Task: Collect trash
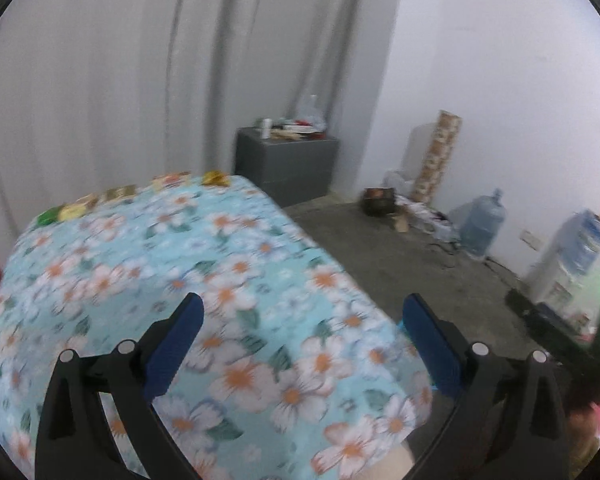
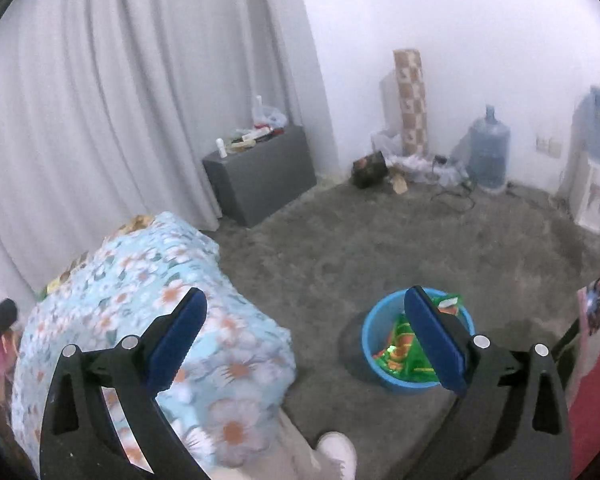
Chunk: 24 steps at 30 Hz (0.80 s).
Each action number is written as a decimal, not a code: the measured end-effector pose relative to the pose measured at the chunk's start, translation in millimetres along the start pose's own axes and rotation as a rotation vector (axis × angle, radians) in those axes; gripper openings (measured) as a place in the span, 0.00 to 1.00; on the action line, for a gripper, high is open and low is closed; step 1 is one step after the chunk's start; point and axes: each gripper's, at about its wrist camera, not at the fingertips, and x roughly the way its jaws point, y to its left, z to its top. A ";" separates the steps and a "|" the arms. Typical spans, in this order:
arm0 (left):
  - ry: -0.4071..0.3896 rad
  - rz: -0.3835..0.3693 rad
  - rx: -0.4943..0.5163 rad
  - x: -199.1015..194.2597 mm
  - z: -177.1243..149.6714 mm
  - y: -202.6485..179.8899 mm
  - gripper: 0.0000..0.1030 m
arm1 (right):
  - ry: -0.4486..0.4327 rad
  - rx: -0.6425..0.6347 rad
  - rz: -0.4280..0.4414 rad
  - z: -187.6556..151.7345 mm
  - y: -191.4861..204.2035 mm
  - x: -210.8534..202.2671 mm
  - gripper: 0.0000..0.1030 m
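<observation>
While both grippers hang with jaws wide and empty, trash waits.
Left gripper (image 1: 302,350) is above the flowered table (image 1: 220,288); right gripper (image 2: 304,346) is near the blue bucket (image 2: 370,344) (green wrappers (image 2: 404,354) inside); more wrappers (image 1: 100,200) lie along the table's far edge.

We can read no text, brand or number anywhere; the printing on the green wrappers (image 2: 404,354) in the blue bucket (image 2: 374,356) is too blurred.

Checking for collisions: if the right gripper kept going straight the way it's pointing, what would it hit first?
Probably the bare grey floor, between the floral-covered table and blue bucket. The right gripper is open; depth is uncertain.
</observation>
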 end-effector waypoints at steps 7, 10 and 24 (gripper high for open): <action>-0.011 0.196 0.019 -19.5 -39.8 8.9 0.95 | -0.089 -0.195 -0.007 -19.3 48.7 -43.3 0.92; 0.107 0.223 -0.007 -13.1 -57.8 17.4 0.95 | 0.007 -0.284 -0.014 -40.8 66.9 -40.5 0.92; 0.288 0.304 -0.069 -3.8 -89.0 42.3 0.95 | 0.360 -0.400 -0.094 -116.4 86.5 -7.1 0.92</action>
